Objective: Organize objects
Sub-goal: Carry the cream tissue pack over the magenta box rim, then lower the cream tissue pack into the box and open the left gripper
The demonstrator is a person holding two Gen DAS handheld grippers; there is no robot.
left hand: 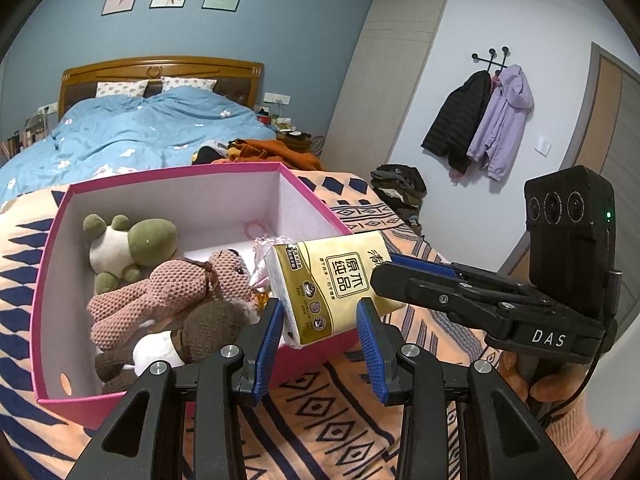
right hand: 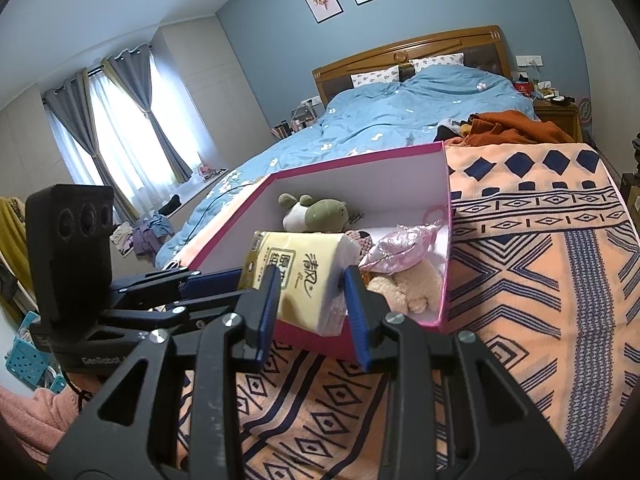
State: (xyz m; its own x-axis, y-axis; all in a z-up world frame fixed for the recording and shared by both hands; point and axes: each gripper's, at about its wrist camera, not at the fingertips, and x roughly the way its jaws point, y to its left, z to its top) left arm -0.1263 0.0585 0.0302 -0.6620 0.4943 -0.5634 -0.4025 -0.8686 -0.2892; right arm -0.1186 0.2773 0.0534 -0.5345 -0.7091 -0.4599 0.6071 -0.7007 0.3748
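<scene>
A yellow tissue pack (left hand: 332, 284) hangs over the near rim of an open pink box (left hand: 180, 176) on the patterned blanket. My right gripper (right hand: 310, 280) is shut on the tissue pack (right hand: 304, 268); in the left wrist view it (left hand: 390, 272) comes in from the right. My left gripper (left hand: 320, 312) is open, its blue pads either side of the pack's near end without clear contact; in the right wrist view it (right hand: 224, 280) reaches in from the left. Inside the box lie a green frog plush (left hand: 128, 244), a pink knitted toy (left hand: 160, 296), a brown plush (left hand: 212, 328) and a pink pouch (right hand: 400, 248).
The box (right hand: 444, 248) sits on an orange and navy blanket (right hand: 540, 260) at the foot of a bed with a blue duvet (left hand: 140, 132). Orange clothes (left hand: 272, 152) lie behind the box. Coats (left hand: 488, 120) hang on the right wall.
</scene>
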